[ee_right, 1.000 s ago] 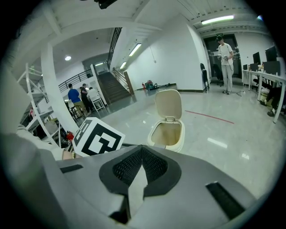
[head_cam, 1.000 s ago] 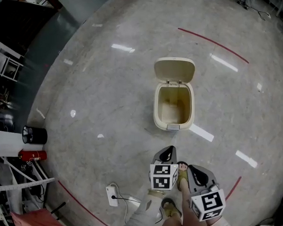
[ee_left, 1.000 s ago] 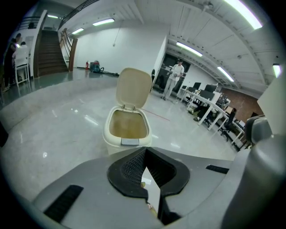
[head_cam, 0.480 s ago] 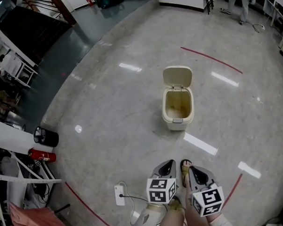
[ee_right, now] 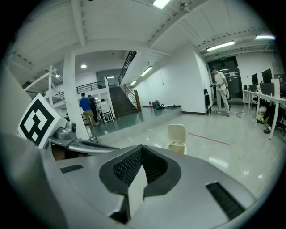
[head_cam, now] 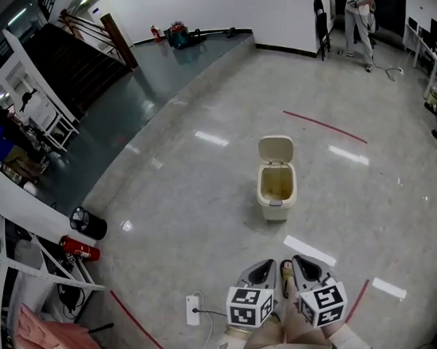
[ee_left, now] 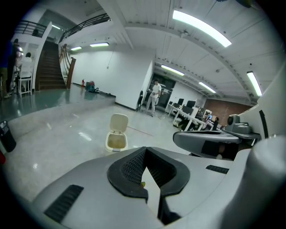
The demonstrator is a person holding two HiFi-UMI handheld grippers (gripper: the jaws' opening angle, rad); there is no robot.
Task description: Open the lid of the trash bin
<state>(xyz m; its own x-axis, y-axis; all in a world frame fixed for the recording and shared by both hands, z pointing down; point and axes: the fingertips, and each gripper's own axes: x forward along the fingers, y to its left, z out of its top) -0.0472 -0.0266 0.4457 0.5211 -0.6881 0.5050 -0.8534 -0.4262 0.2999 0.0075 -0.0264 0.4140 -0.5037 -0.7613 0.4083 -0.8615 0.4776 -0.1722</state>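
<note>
Cream bin (head_cam: 276, 195) stood on the floor (head_cam: 198, 207) with its lid (head_cam: 276, 150) already up, well apart from both claws.
Left claw (head_cam: 262, 268) and right claw (head_cam: 300, 263) were held side by side low by the person's feet, each with its jaws closed together and nothing between them. With the lid raised, the opening looked done; the likeliest upset was a knock to the bin or lid that dropped the lid shut again, though neither claw was near enough for that. A white power strip (head_cam: 193, 309) and its cable lay just beside the feet, a tripping risk. No brand or label could be read on the bin; the claws' cubes carried only black-and-white square markers.
</note>
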